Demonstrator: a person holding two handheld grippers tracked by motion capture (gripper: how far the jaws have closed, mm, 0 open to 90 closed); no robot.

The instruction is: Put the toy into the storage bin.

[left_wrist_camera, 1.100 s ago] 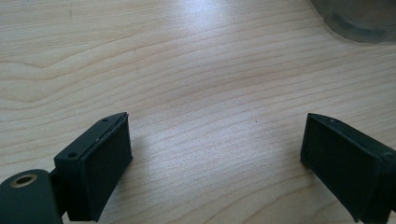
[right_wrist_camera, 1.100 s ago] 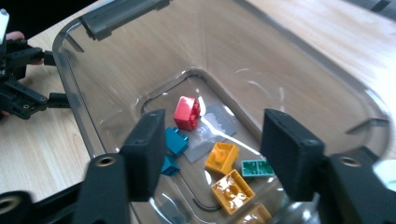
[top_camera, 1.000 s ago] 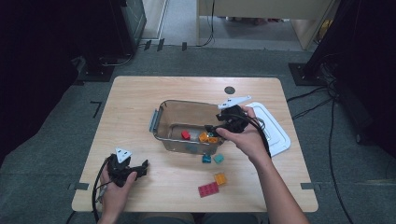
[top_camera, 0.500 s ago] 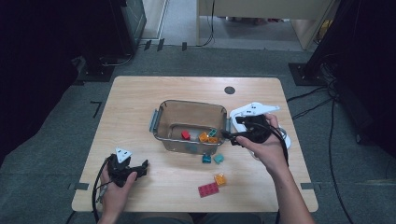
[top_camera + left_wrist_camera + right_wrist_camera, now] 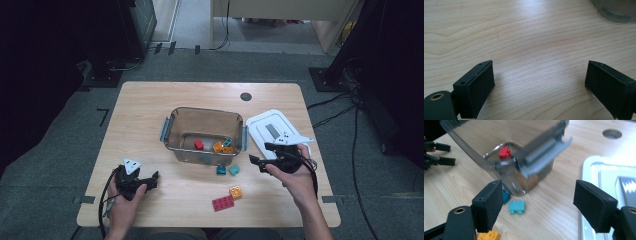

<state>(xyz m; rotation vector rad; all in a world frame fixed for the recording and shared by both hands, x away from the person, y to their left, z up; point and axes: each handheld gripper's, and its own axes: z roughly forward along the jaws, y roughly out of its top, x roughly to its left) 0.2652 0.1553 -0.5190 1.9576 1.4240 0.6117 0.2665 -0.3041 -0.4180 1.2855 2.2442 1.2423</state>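
We see the right gripper (image 5: 260, 161) right of frame centre in the high view, beside the clear bin's (image 5: 172, 131) right latch. Its jaws stand spread with nothing between them; they've just been opening, then eased in slightly. Teal brick (image 5: 517, 206) lies on the table (image 5: 145, 105) low centre in the right gripper view, just off the bin's corner; yellow brick (image 5: 488, 236) at the bottom edge. White lid (image 5: 265, 122) sits right of the bin. Left gripper (image 5: 150, 180) at lower left, jaws spread over bare wood.
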